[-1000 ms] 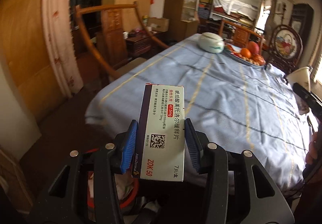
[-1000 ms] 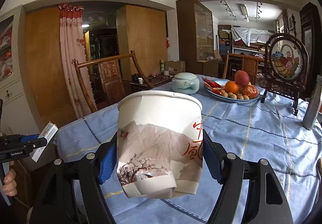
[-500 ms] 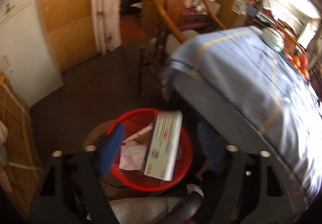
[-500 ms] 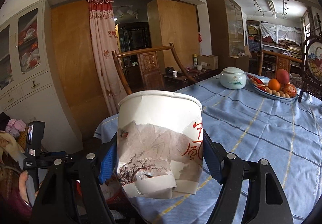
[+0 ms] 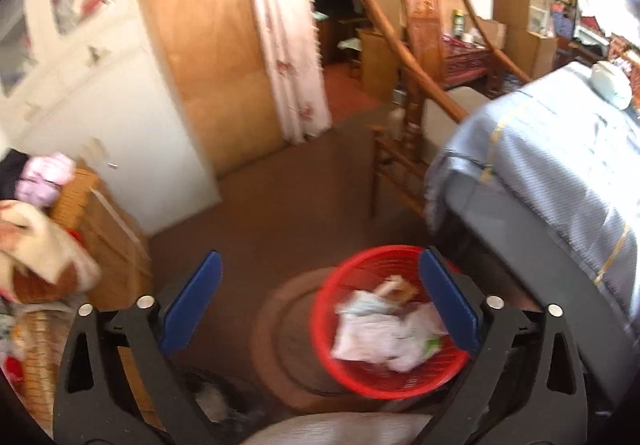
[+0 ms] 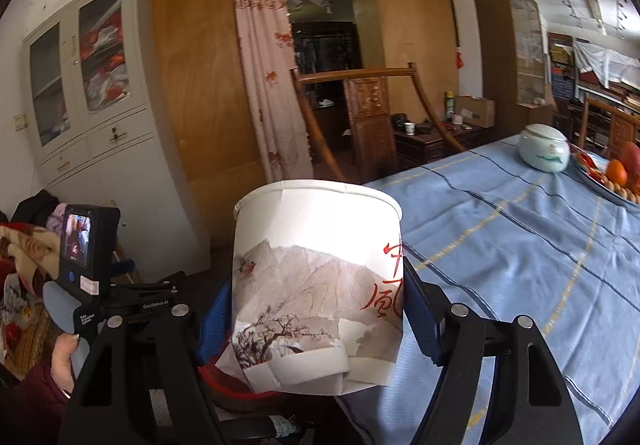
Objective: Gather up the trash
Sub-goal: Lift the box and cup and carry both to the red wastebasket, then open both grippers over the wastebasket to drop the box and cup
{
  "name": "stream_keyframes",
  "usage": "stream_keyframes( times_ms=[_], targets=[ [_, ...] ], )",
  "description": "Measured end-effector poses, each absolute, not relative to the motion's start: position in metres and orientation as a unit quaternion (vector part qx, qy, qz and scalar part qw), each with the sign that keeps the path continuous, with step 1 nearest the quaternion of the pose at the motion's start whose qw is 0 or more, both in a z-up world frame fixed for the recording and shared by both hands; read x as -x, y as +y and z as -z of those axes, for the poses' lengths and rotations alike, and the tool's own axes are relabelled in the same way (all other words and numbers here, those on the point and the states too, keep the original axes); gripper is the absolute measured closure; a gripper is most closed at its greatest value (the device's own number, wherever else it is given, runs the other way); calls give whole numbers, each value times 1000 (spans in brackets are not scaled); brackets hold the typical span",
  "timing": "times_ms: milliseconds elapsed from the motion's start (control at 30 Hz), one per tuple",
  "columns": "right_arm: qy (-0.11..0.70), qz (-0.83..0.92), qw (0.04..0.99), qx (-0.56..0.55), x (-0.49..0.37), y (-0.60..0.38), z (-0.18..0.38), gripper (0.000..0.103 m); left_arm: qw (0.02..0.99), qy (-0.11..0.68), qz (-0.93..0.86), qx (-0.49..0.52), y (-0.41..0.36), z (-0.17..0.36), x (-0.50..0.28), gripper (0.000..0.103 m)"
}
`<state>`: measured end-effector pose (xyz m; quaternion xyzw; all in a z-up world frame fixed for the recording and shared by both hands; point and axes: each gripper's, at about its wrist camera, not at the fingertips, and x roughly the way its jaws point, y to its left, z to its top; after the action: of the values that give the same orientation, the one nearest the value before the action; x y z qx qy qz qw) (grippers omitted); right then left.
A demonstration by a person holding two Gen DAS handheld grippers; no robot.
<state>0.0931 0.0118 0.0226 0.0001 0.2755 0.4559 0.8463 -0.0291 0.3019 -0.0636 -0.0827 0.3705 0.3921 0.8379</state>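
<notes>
Room: dining room, table under a blue striped cloth [image 6: 520, 245], wooden chair [image 5: 420, 57] at its end, brown floor beside it.
Bin: red mesh wastebasket [image 5: 384, 377] on the floor just beside the table's edge, seen from above in the left wrist view; white crumpled paper and packaging [image 5: 380, 329] lie inside.
Left gripper [image 5: 320, 309]: a second ago it clamped a medicine box over the table; half a second ago the box was dropping over the bin; now the jaws are opening to their widest and nothing is between the blue pads.
Medicine box: no longer held; judged to be among the bin's contents, though blur keeps me from picking it out.
Right gripper [image 6: 316, 321]: clenched on the paper cup [image 6: 316, 285], grip unchanged through the second.
Paper cup: upright between the pads, dented at the base, over the table's near corner; a red rim shows just below it.
View shift: right camera has swung from table centre toward the cabinet side.
Meaning: one piece of trash delivered; cup likely next, needing a carry over the bin and a release.
Risk: cup is light and crushed, could catch on a pad.
</notes>
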Motion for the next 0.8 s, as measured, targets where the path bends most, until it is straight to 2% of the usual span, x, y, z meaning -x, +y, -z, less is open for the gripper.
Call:
stream_keyframes(
  times_ms=[400, 733, 800],
  targets=[
    [325, -502, 800, 49, -73, 123, -3, 29, 810, 341, -449, 163, 349, 89, 66, 7],
    [374, -534, 750, 111, -65, 203, 44, 28, 756, 401, -479, 195, 376, 143, 57, 7],
    [380, -537, 744, 118, -65, 212, 52, 25, 750, 411, -478, 200, 379, 152, 57, 7]
  ],
)
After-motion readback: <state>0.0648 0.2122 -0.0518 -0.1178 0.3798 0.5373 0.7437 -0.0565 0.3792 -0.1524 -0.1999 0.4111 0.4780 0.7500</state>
